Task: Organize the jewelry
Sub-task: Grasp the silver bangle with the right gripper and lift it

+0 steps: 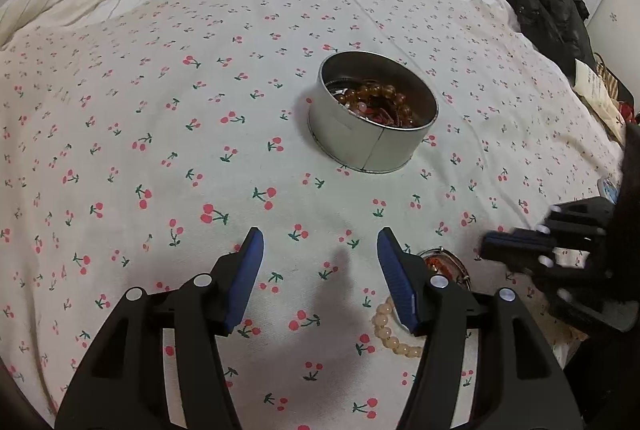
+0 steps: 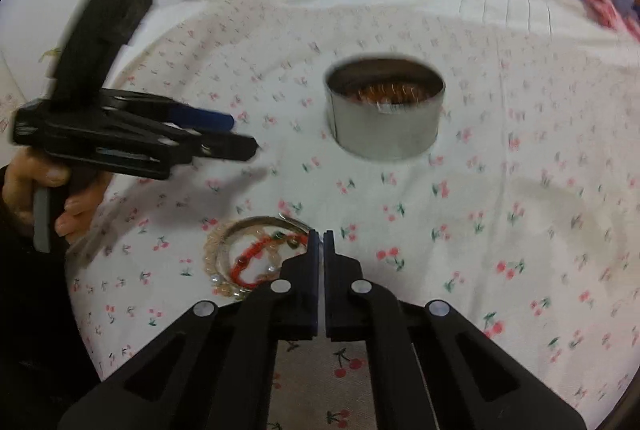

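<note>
Jewelry pile (image 2: pixel 256 262) of limp, light bead strands and one stiff bangle lies near the bedspread's (image 1: pixel 160 150) front edge, short of the tin (image 1: pixel 372 114); left gripper (image 1: pixel 320 278) spread, right gripper (image 2: pixel 321 242) pressed together, empty; pinch a strand midway.

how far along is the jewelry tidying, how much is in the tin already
Partly done. The round metal tin already holds amber beads and other pieces. Nothing is in hand: the left tool is open and empty, the right tool is shut with nothing visible between its fingers. Left to do: the pale bead bracelet, the red cord piece and a metal bangle lie on the cherry-print bedspread.
</note>
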Demonstrator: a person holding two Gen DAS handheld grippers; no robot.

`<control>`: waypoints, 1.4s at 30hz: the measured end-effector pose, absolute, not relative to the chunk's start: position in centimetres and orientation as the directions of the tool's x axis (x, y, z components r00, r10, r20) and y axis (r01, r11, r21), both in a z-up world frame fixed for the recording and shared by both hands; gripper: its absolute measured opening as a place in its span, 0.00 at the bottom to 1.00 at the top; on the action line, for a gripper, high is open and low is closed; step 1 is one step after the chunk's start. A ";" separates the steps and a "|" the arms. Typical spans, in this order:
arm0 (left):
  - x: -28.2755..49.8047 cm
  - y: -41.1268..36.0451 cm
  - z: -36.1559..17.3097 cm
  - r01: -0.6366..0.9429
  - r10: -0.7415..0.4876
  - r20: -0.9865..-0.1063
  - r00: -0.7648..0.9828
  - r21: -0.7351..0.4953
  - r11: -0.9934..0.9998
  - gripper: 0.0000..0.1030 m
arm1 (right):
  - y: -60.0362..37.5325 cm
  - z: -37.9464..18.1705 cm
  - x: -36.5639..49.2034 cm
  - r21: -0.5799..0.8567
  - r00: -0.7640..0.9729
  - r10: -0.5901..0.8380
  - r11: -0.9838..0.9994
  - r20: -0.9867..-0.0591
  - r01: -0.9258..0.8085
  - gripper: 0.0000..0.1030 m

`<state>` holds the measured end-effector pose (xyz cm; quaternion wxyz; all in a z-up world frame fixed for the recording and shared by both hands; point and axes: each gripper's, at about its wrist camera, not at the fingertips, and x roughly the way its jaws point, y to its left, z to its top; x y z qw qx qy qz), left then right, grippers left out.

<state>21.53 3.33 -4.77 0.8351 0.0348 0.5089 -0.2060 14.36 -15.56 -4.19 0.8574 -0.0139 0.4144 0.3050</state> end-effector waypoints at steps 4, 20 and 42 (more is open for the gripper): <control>21.6 3.4 -4.8 0.378 -0.308 -0.864 0.398 -0.152 0.913 0.55 | -13.5 -3.9 12.7 0.224 0.396 0.563 0.737 -0.725 -0.638 0.21; 21.5 3.4 -4.8 0.396 -0.341 -0.861 0.377 -0.182 0.900 0.56 | -16.1 -2.7 13.6 0.418 0.418 0.694 0.701 -0.587 -0.577 0.05; 18.7 -2.0 -7.5 0.591 -0.291 -0.906 0.307 -0.058 0.804 0.25 | -21.4 0.1 14.5 0.586 0.526 0.746 0.656 -0.408 -0.476 0.05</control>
